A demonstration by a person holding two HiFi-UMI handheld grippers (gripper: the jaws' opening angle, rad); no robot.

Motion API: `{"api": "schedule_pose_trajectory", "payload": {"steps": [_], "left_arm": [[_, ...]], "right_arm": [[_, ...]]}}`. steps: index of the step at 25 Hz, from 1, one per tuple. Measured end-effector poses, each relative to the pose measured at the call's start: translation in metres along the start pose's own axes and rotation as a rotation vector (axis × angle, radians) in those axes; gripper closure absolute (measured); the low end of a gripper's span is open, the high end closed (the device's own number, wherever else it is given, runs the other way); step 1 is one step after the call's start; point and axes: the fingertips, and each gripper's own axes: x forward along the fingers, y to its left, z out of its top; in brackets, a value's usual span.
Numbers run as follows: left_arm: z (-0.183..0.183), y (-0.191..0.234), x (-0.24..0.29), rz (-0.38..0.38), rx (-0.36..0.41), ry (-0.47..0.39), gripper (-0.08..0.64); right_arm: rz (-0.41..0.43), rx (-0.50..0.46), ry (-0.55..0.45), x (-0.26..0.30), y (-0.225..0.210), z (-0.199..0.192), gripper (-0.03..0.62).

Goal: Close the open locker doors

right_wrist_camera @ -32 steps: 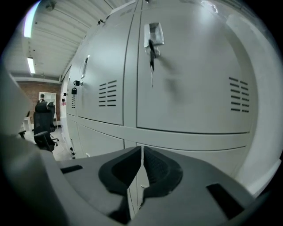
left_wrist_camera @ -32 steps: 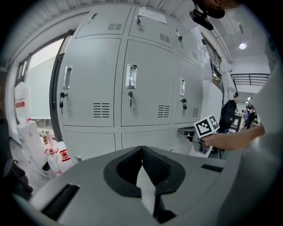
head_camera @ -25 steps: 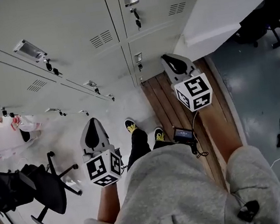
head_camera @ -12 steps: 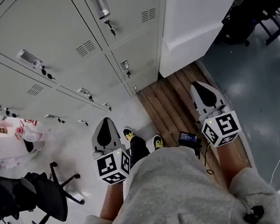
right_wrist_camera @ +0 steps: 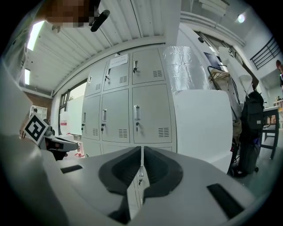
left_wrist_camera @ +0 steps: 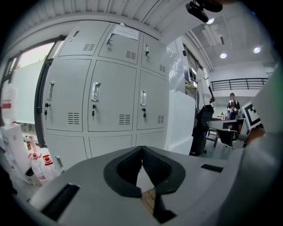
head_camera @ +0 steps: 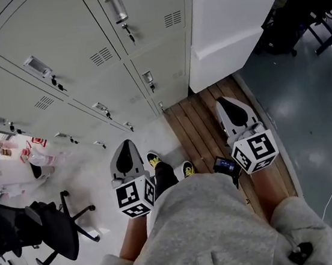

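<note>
Grey sweatshirt (head_camera: 209, 226), black trousers (head_camera: 164, 176), yellow-black shoes (head_camera: 154, 158)

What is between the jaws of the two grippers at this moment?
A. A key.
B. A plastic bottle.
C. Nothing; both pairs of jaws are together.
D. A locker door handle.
C: the left gripper and the right gripper each show jaws together with nothing between them, and both are apart from the lockers.

Lockers (head_camera: 83, 55) standing ahead of right hand-held gripper (head_camera: 229, 107) and left hand-held gripper (head_camera: 124, 149); office chair (head_camera: 39, 227) sitting left of latter.
</note>
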Motion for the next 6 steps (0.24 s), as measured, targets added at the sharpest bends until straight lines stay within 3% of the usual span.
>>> {"api": "schedule_pose_trajectory", "payload": {"steps": [6], "left_arm": [[-0.0062,0.0049,-0.0054,0.014,-0.002,0.013,0.549]], "right_arm": [[0.014,0.01,0.008,0.004,0.0042,-0.0039,0.552]]}}
